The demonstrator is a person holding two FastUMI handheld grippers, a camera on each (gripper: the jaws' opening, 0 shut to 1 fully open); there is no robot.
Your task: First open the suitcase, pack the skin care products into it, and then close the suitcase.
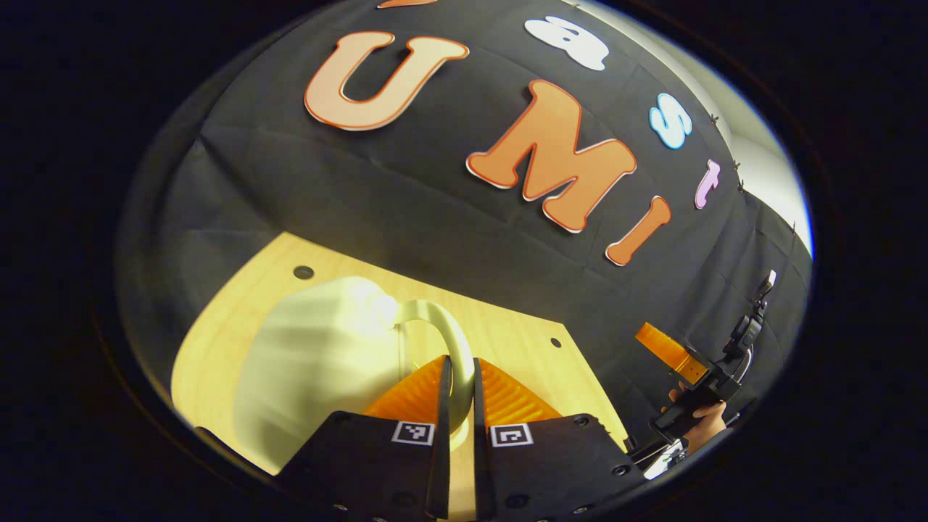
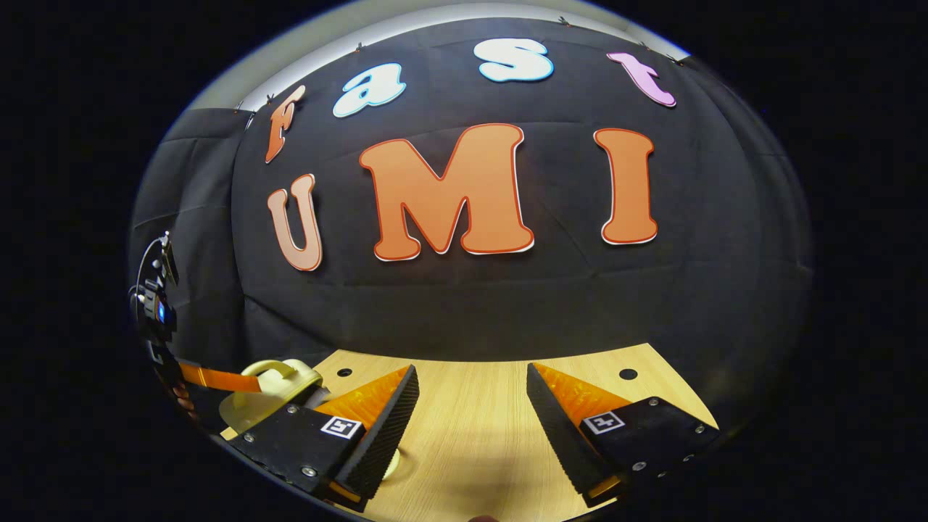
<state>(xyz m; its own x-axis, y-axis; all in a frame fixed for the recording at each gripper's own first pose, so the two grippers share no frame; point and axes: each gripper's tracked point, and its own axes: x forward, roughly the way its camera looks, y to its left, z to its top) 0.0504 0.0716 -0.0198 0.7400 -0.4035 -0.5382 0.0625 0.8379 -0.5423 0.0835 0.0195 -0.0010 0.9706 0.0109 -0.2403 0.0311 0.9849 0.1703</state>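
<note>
Left gripper view: your left gripper [image 1: 460,377] has its two fingers drawn nearly together on the arched handle [image 1: 444,335] of the pale cream suitcase [image 1: 312,362]. The handle loops up from the case's top edge and passes down between the fingers; both pads appear to press on it, one on each side. The suitcase body lies at about 9 o'clock from the fingertips and is blurred, so you cannot tell from here whether its lid is shut or lifted. It sits on the light wooden table [image 1: 507,341], whose far edge meets the black cloth wall.

In the same view, at about 4 o'clock near the rim, your right gripper [image 1: 678,355] shows well apart from the suitcase, with a hand [image 1: 707,424] wrapped around its grip.

Right gripper view: your right gripper [image 2: 471,406] has its fingers spread wide apart, holding nothing, with bare table [image 2: 471,449] between them. At about 9 o'clock from its fingertips, partly behind the left-side finger, you see the suitcase [image 2: 272,395] with its handle [image 2: 272,370] on top. Your left gripper [image 2: 217,378] reaches in from the rim at 9 o'clock to that handle. The skin care products cannot be made out in either view.
</note>
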